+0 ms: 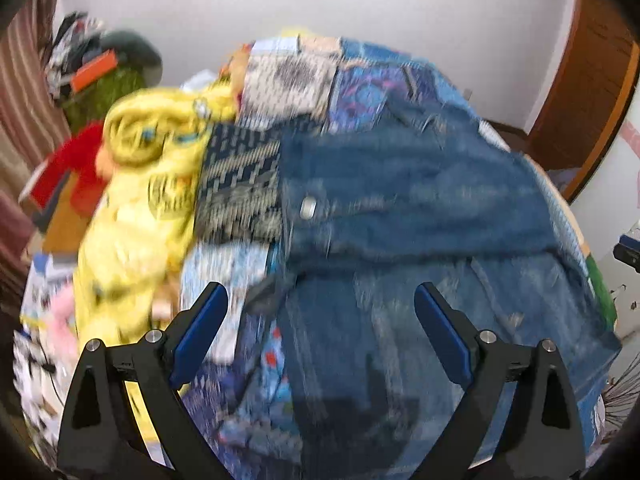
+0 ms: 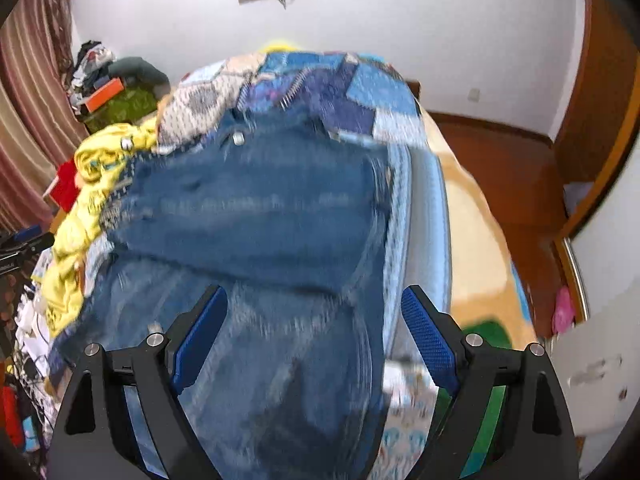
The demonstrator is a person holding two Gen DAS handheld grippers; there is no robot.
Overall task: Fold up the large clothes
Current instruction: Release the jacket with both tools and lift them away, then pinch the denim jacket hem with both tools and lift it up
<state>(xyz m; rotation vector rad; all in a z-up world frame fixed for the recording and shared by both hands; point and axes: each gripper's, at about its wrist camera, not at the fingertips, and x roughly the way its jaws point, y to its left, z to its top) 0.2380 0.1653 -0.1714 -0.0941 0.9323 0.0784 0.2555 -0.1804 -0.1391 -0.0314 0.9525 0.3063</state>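
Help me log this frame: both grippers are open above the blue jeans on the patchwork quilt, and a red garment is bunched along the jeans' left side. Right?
Not quite: the bunched garment is yellow, not red, as the left wrist view shows. The rest holds: left gripper and right gripper are open above the jeans on the quilt.

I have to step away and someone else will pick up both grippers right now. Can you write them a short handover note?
Left gripper: open, empty, above the jeans.
Right gripper: open, empty, over the same jeans.
Jeans lie on the patchwork quilt, one layer already lapped over another, metal button showing.
Yellow garment lies crumpled beside them, not folded.
Left: finish the jeans, then the yellow garment.
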